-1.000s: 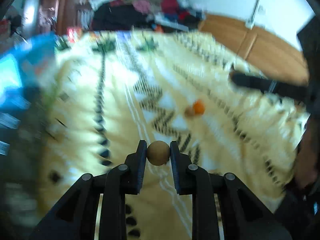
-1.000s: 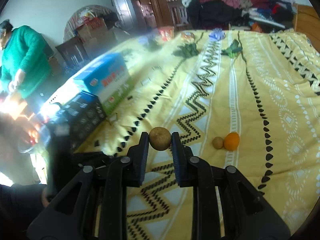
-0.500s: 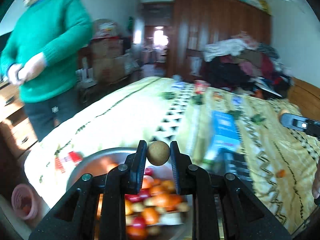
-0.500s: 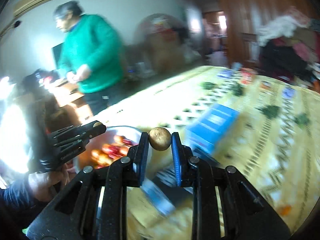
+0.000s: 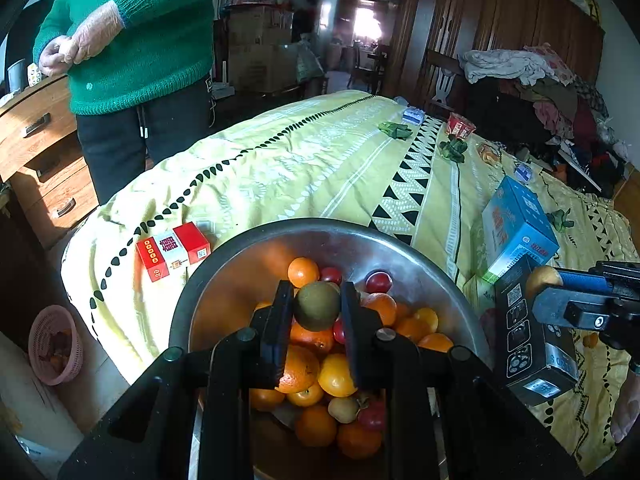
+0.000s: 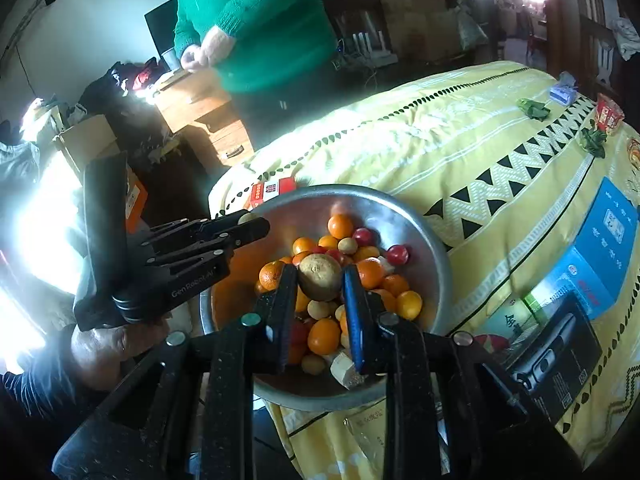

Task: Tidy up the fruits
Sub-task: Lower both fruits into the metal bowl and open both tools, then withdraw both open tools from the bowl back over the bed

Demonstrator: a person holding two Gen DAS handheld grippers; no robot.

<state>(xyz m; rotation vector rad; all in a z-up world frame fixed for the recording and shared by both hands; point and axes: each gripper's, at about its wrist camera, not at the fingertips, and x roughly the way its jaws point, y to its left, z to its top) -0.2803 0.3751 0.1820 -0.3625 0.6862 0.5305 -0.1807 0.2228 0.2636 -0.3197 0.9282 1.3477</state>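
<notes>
While both of my grippers hang over the steel bowl [image 5: 404,248], the relation that matters is plain: the bowl's open mouth lies straight below and just ahead of each set of fingertips, so I judge a release would send the fruit down onto the pile.

My left gripper [image 5: 316,308] is clenched on a round, brownish-green fruit [image 5: 317,306], pinched from both sides with the pads pressing it. It sits over the middle of the heap of oranges [image 5: 303,272] and small red fruits [image 5: 378,282]. My right gripper [image 6: 320,280] grasps a rougher, tan-brown fruit [image 6: 320,276] in the same way, poised over the bowl's near half. From the left wrist view it stands off to the right of the bowl, above a black carton [image 5: 528,332], so I take the left gripper to be the more centred of the two. Both held fruits are near round, with no long axis to mind.

Count: two grippers, one fruit in each; one bowl. Inside it I make out roughly a dozen orange or yellow citrus, about four red fruits and a few pale tan ones; the pile hides more, so I cannot give an exact figure. Beyond the bowl on the yellow bedspread [image 5: 320,160] lie one red-and-white packet [image 5: 173,250] and one blue box [image 5: 516,228]. One person in a green sweater [image 5: 152,32] stands past the bed's far edge.
</notes>
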